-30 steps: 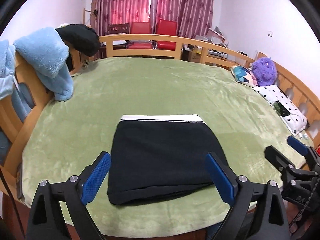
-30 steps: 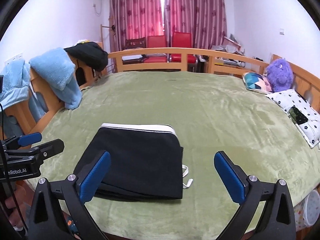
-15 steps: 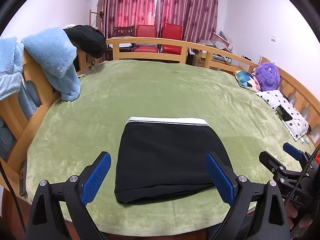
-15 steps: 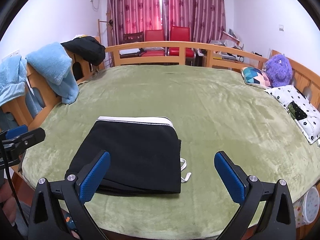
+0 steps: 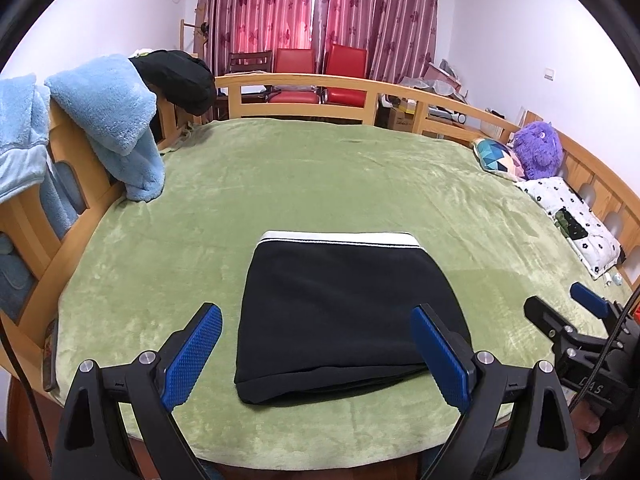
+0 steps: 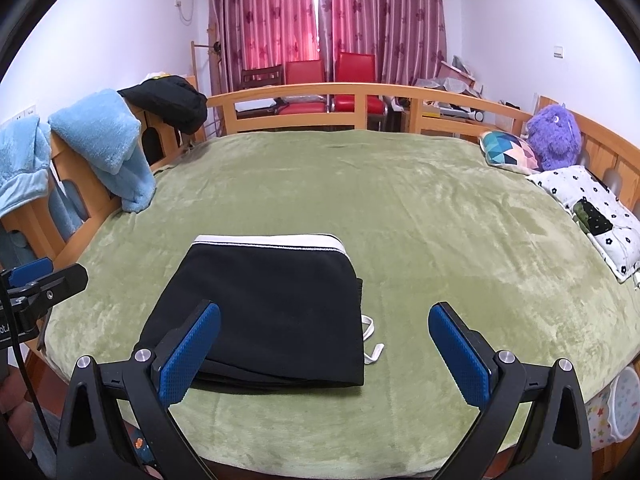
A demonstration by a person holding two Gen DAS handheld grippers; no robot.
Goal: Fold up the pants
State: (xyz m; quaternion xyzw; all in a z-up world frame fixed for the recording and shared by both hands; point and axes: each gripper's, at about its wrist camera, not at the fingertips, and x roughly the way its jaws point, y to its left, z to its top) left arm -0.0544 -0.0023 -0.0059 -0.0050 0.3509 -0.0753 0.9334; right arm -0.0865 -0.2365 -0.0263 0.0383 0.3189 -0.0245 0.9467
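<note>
The black pants [image 5: 344, 312] lie folded into a compact rectangle on the green blanket [image 5: 320, 184], white waistband at the far edge. They also show in the right wrist view [image 6: 264, 312], with a white drawstring [image 6: 372, 340] sticking out at their right side. My left gripper [image 5: 316, 356] is open and empty, held above the bed's near edge in front of the pants. My right gripper [image 6: 324, 356] is open and empty, held near the pants' right front corner. Each gripper shows at the edge of the other's view.
Light blue fleece garments [image 5: 112, 120] and a black garment [image 5: 176, 76] hang over the wooden rail [image 5: 296, 80] at left. A patterned cushion [image 5: 496, 156], purple plush toy [image 5: 538, 152] and dotted pillow [image 5: 576, 216] lie at the right. Red chairs stand behind the bed.
Both grippers have drawn back and risen slightly from the pants, which stay folded and still. Both stay open.
</note>
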